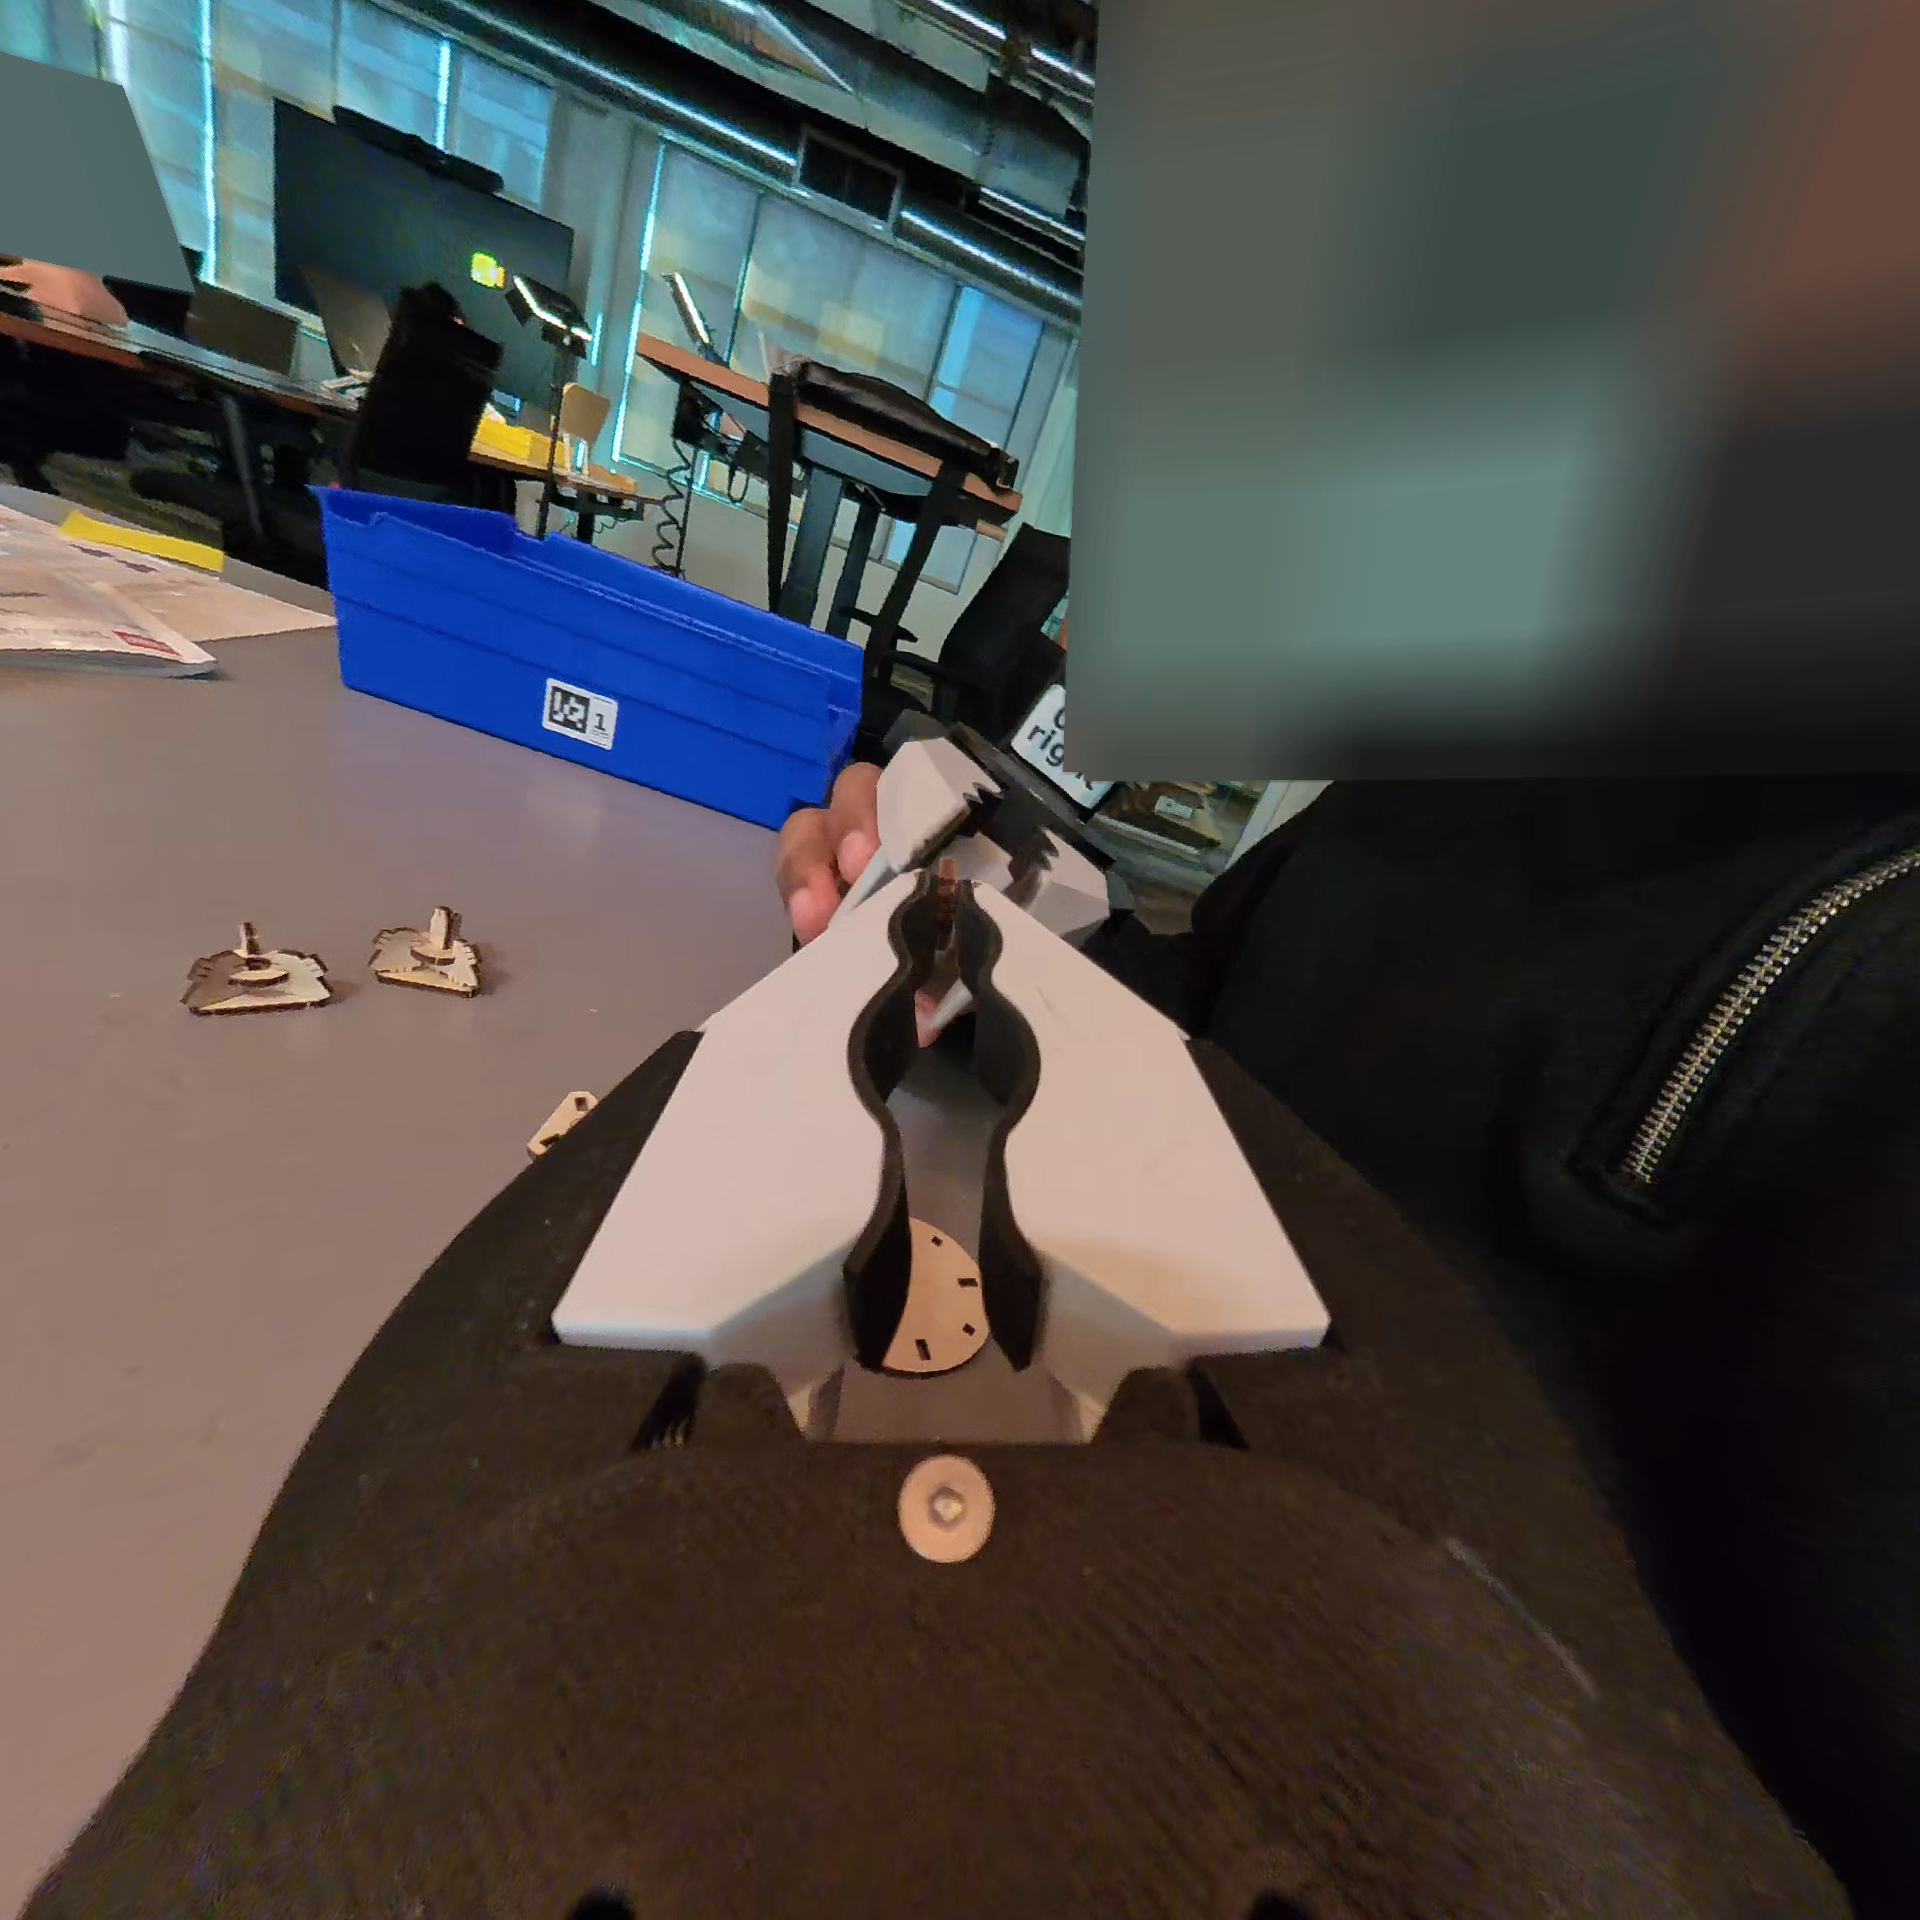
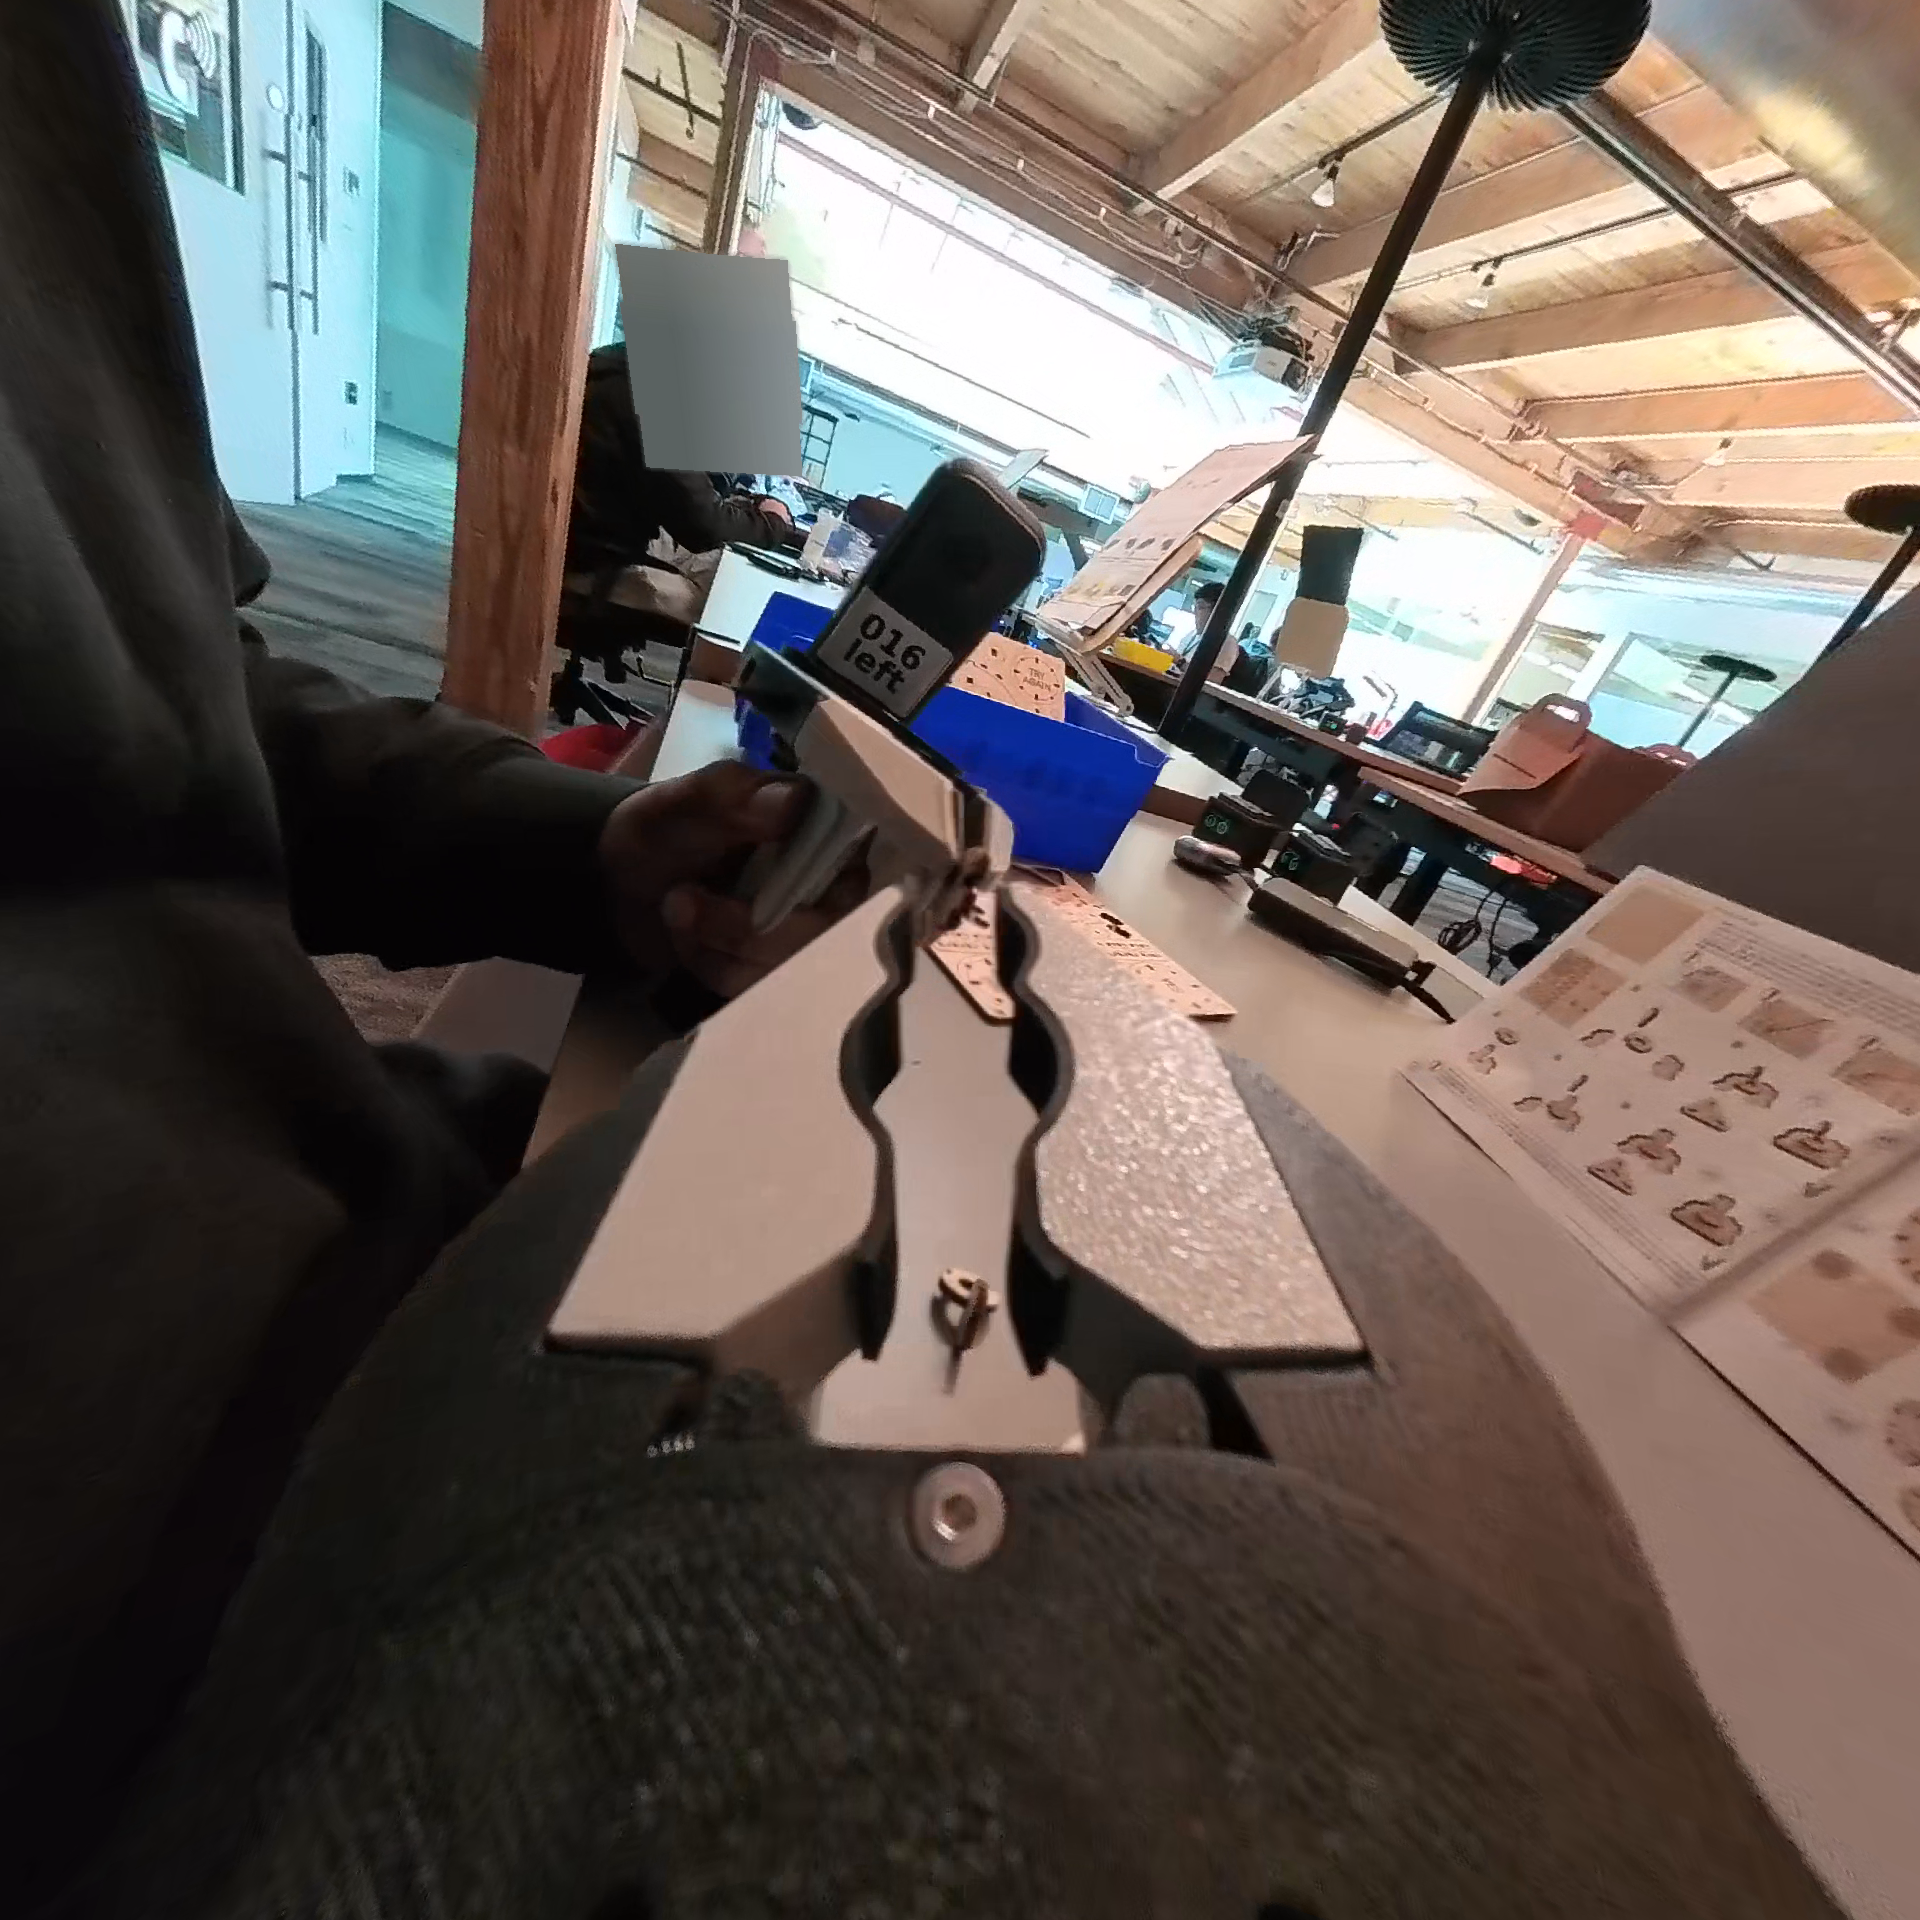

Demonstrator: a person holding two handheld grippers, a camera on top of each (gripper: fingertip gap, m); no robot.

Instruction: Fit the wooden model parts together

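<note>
1. The left gripper [image 1: 943,894] is held above the grey bench [image 1: 312,1195], near the blue bin [image 1: 582,644]. Its fingers [image 1: 800,1039] are drawn together at the tips and clamped on a small dark wooden piece [image 1: 945,904], which stands up between the tips.
2. The right gripper [image 2: 951,914] meets the left gripper tip to tip, on the side of it away from the blue bin. Its fingers [image 2: 769,1049] stand slightly apart at the tips, around the same small wooden piece [image 2: 961,883]; whether they press on it cannot be told.
3. A hand [image 1: 821,862] grips the handle of the right gripper, just beside the end of the blue bin.
4. Two small wooden models [image 1: 332,961] sit on the bench in front of the blue bin, close to each other, each with a peg standing up from a flat base.
5. A loose wooden bit [image 1: 561,1122] lies on the bench nearer than the models, touching the edge of the left gripper's black body.
6. A round wooden disc [image 1: 930,1309] with small slots lies on the bench below the left gripper's fingers.
7. A flat wooden sheet [image 2: 1122,956] with cut-outs lies on the bench just in front of the blue bin.
8. Printed papers [image 2: 1714,1101] with pictures lie on the bench, well apart from the blue bin.
</note>
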